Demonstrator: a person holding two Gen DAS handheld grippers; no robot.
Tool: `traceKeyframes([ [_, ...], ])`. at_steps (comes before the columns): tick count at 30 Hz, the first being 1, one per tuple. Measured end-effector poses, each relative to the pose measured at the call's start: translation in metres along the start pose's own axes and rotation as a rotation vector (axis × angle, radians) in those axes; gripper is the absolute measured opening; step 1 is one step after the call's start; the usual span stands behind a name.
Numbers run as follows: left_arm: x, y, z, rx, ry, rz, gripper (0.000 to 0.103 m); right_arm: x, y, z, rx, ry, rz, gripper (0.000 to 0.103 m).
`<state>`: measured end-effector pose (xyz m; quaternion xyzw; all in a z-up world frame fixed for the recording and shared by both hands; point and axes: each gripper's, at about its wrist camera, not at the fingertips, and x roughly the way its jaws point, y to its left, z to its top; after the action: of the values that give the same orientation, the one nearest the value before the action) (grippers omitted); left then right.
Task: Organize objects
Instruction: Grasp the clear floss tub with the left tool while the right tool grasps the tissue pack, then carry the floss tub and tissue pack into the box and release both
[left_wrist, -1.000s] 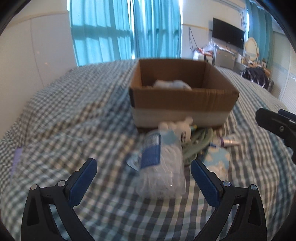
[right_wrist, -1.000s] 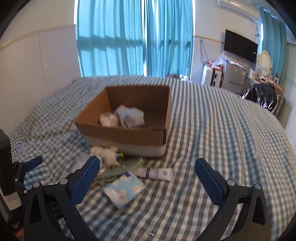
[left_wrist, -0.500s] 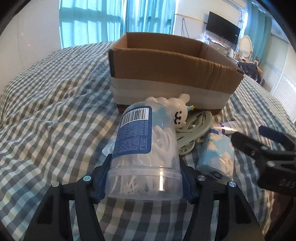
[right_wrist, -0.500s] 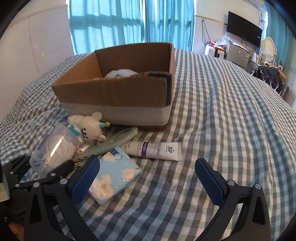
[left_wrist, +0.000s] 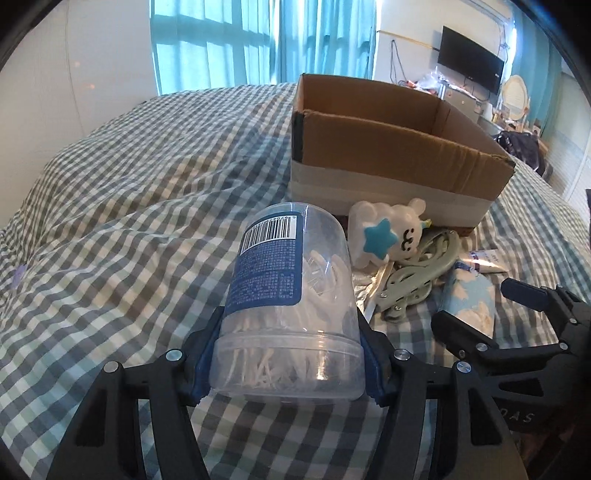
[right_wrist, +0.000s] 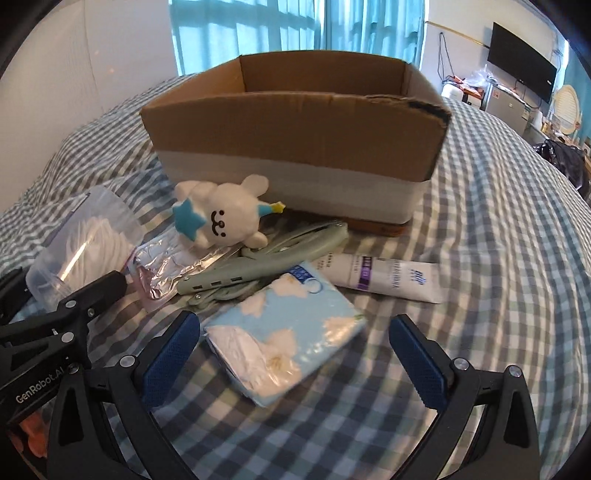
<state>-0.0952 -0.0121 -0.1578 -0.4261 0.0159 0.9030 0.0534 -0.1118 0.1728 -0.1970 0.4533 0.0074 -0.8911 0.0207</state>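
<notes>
Lifted now, left tool (left_wrist: 288, 365) clamps jar (left_wrist: 291, 295), base toward box (left_wrist: 399, 162); right tool (right_wrist: 295, 354) apart

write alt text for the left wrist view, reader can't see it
The left gripper clamps a clear cotton swab jar above a checked bedspread. Beyond lie a white plush toy and an open cardboard box.
</notes>
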Motion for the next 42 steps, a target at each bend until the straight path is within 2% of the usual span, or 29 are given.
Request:
traceKeyframes([
  [3, 0.004, 0.003, -0.001, -0.007, 0.009, -0.006, 0.065, 0.009, -0.001, 0.0, -0.003, 0.031, 0.007, 0.101],
  [4, 0.003, 0.002, -0.001, -0.006, 0.01, -0.005, 0.065, 0.01, -0.001, -0.001, -0.009, 0.038, 0.013, 0.098],
  [5, 0.004, 0.002, 0.0, -0.002, 0.01, -0.003, 0.065, 0.011, -0.001, -0.002, -0.011, 0.039, 0.017, 0.091],
  [8, 0.002, -0.001, -0.002, 0.004, 0.006, 0.005, 0.065, 0.006, -0.002, -0.002, -0.012, 0.024, 0.01, 0.087],
  [19, -0.024, -0.012, -0.01, 0.032, -0.03, 0.039, 0.065, -0.052, -0.007, -0.009, -0.028, -0.064, -0.01, 0.086],
  [23, -0.041, -0.016, -0.012, 0.036, -0.05, 0.028, 0.065, -0.08, -0.01, -0.013, -0.019, -0.104, -0.013, 0.086],
  [33, -0.09, -0.021, -0.01, 0.036, -0.129, 0.017, 0.065, -0.142, -0.012, -0.018, 0.0, -0.206, -0.021, 0.086],
  [42, -0.127, -0.02, 0.004, 0.021, -0.211, 0.006, 0.065, -0.18, -0.015, -0.018, 0.008, -0.283, -0.019, 0.086],
])
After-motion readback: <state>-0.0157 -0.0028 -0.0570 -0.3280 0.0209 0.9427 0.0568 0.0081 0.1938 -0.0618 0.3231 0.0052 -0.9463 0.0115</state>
